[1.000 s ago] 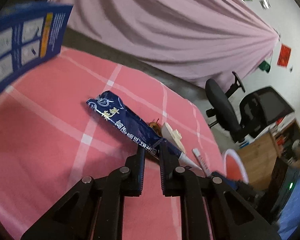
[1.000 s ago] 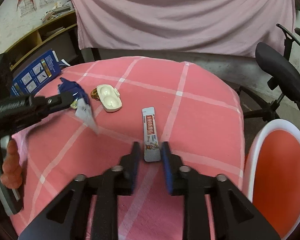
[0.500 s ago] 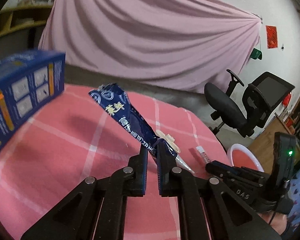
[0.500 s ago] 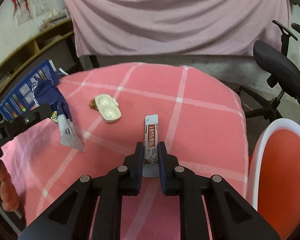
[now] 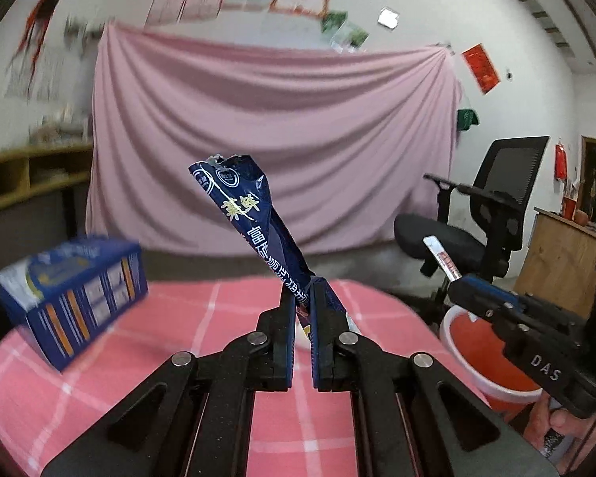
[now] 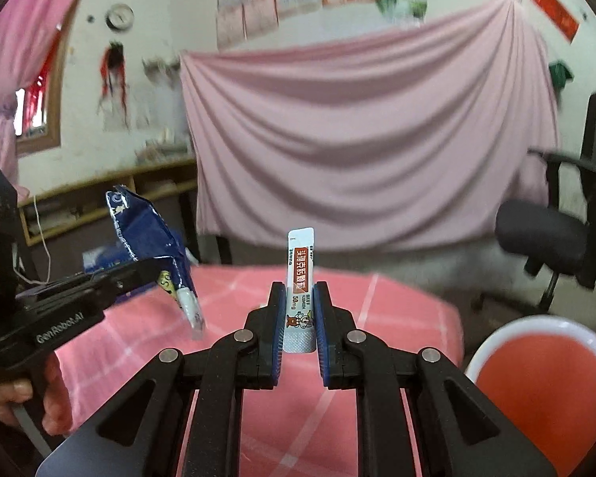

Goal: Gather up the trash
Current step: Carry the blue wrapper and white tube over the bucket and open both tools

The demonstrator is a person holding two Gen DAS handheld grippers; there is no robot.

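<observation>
The left gripper is clamped on the lower part of a dark blue snack wrapper, which stands up and leans left from the closed fingers, its torn top edge well clear of the table; the right gripper pinches a small white sachet with red print, held upright between its blue pads, the top of the sachet poking above the fingertips. Both pieces of trash are in the air above the table, not lying on it

The biggest thing behind them is a pink cloth draped across the back wall. Below it the table, under a pink checked tablecloth, fills the lower part of both views. A black office chair stands to the right, off the table. Just beside the table's right edge sits a red bin with a white rim, lower than the tabletop. On the table's left side rests a blue carton, blurred. A hand grips the left tool's handle at the left edge of the right wrist view
</observation>
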